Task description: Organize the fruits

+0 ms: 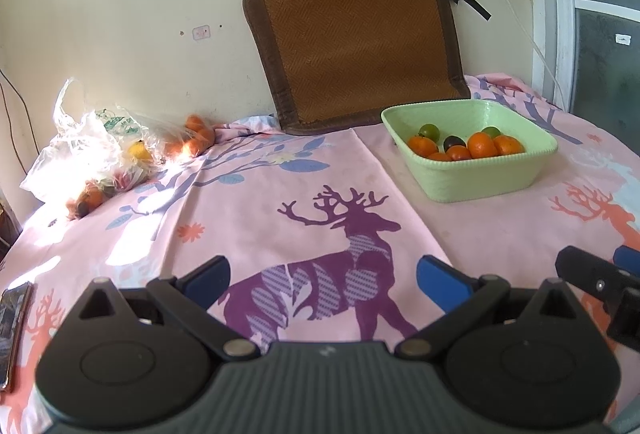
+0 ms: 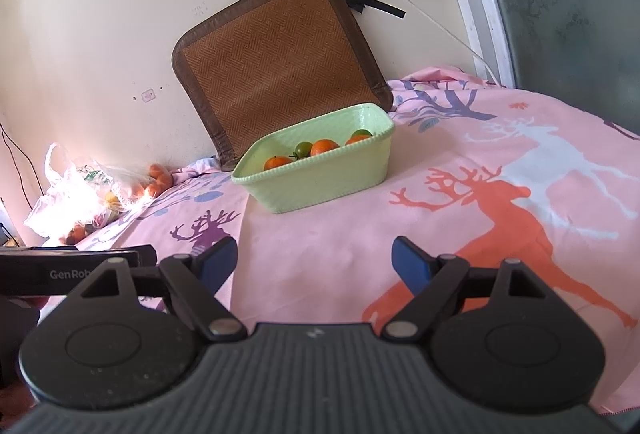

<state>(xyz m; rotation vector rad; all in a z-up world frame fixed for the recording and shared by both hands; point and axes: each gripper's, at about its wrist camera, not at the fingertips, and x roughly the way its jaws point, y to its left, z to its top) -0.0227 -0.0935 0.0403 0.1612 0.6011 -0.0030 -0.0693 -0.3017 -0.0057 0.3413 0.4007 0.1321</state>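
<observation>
Between the blue pads of the left gripper nothing is sitting; its jaws are standing wide apart over the pink deer-print cloth. The right gripper is likewise gaping, empty, above the same cloth. Beyond both, the green basket is resting on the cloth, well apart from either pair of jaws, and is holding orange fruits, green fruits and one dark fruit. Behind the basket a brown woven mat is leaning against the wall. Far left of the basket, plastic bags are lying by the wall with more orange fruit spilling beside them. A phone is lying at the cloth's edge, far left of the basket.
</observation>
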